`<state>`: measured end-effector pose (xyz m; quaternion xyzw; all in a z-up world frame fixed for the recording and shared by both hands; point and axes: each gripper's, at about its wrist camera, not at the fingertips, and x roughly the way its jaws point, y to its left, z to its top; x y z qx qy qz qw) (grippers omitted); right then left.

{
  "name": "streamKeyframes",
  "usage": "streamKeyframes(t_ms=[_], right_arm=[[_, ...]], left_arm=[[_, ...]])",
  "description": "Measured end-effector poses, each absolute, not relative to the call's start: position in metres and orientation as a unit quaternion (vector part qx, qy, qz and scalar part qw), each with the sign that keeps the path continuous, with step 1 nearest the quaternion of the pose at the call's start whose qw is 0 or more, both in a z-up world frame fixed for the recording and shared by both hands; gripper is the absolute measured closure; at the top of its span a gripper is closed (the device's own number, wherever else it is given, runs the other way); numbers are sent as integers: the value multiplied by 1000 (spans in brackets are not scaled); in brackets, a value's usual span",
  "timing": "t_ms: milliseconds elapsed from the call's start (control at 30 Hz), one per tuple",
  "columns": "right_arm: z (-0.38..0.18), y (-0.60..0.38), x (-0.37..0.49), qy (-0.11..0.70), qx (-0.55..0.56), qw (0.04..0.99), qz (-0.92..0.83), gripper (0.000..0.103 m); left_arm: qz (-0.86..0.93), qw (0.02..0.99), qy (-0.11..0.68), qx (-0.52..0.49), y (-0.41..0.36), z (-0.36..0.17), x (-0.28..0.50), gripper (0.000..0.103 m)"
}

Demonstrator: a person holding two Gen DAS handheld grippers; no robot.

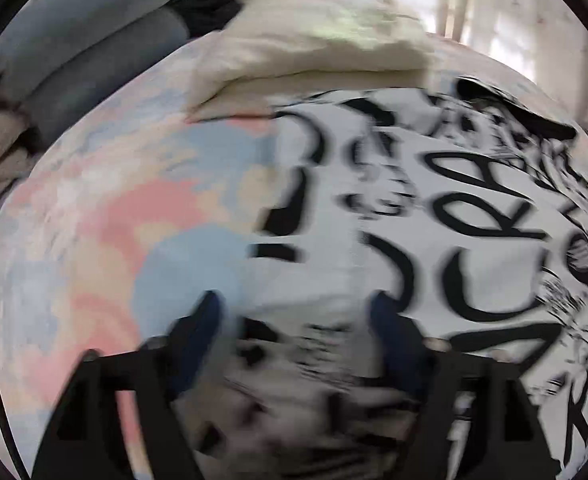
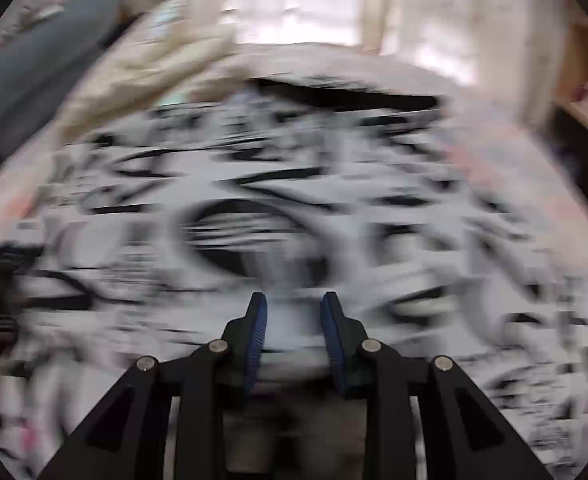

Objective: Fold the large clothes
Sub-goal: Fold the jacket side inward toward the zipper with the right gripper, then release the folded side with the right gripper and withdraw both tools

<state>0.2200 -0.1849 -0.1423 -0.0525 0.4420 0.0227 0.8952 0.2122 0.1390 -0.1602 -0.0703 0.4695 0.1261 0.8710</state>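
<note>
My left tongs [image 1: 294, 316]: fingers spread wide, nothing betw. them. The shirt [image 1: 433, 216], white w/ black lettering, lies flat just ahead and to the right of them, on a pastel bedsheet [image 1: 106, 216] that extends left. A cream pillow [image 1: 313, 40] sits well ahead.

My right tongs [image 2: 294, 312]: blue pads [image 2: 258, 320] partly apart, white shirt [image 2: 274, 200] cloth showing betw. them; grip can't be confirmed, view blurred. Shirt fills the area ahead.

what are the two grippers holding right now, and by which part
Left gripper: open over the black-and-white printed garment, holding nothing. Right gripper: fingers apart, white fabric lies between them, but blur hides any real hold.
</note>
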Motion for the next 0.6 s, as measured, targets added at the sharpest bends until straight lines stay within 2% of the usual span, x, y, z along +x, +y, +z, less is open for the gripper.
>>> streamKeyframes(t_ms=[67, 167, 367, 600], right_arm=[[-145, -212, 222, 453, -15, 891, 12, 75], [-142, -228, 220, 457, 4, 890, 2, 72], [-128, -237, 203, 452, 55, 890, 14, 72], [-100, -239, 174, 442, 113, 889, 40, 72]], left_arm=[[112, 865, 475, -120, 155, -166, 211, 14], [103, 866, 469, -140, 163, -167, 207, 14], [88, 869, 475, -104, 155, -157, 205, 14], [60, 887, 455, -48, 137, -111, 175, 14]])
